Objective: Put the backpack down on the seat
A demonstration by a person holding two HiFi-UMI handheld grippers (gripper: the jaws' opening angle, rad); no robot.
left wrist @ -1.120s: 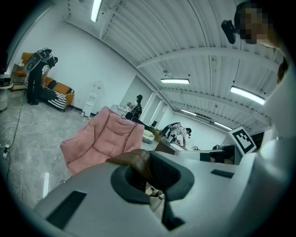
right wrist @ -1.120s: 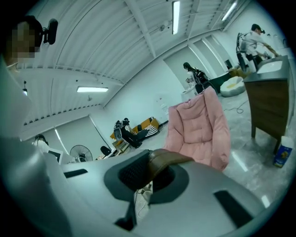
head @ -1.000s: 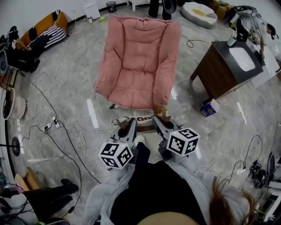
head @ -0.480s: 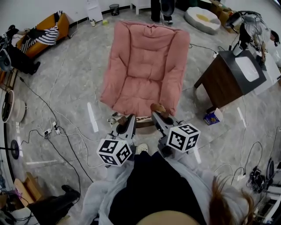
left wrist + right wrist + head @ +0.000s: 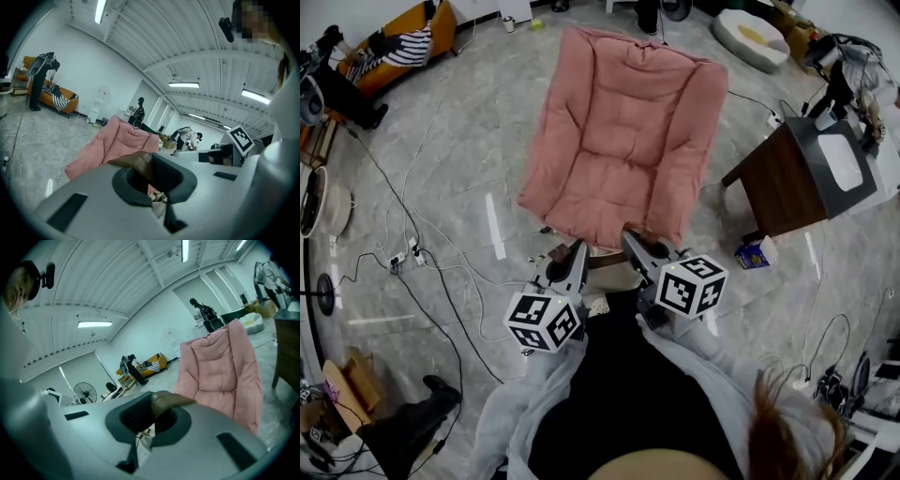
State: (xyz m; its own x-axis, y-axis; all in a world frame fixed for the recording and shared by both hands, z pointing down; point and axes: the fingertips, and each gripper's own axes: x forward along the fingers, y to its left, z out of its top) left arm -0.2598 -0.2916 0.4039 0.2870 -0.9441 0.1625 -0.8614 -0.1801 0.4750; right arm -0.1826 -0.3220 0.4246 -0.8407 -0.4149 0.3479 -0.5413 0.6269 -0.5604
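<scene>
Pink chair [image 5: 623,141] lies just beyond the left gripper [image 5: 577,249] and right gripper [image 5: 629,239]. Fingers [image 5: 166,169] of each are closed on a brown strap [image 5: 135,161].

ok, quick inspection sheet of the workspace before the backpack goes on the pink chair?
surface: pink chair, seat bare; grey floor all round it.
job's things: backpack mostly hidden, only a pale part shows below the jaws; not on the seat.
clutter: blue-white carton on the floor beside the dark cabinet.
grippers: left gripper shut on a brown strap; right gripper shut on a brown strap; both near the chair's front edge.
cables: floor cables trail at left, by a power strip; none on the seat.
surroundings: orange sofa far left; someone's legs lower left.
</scene>
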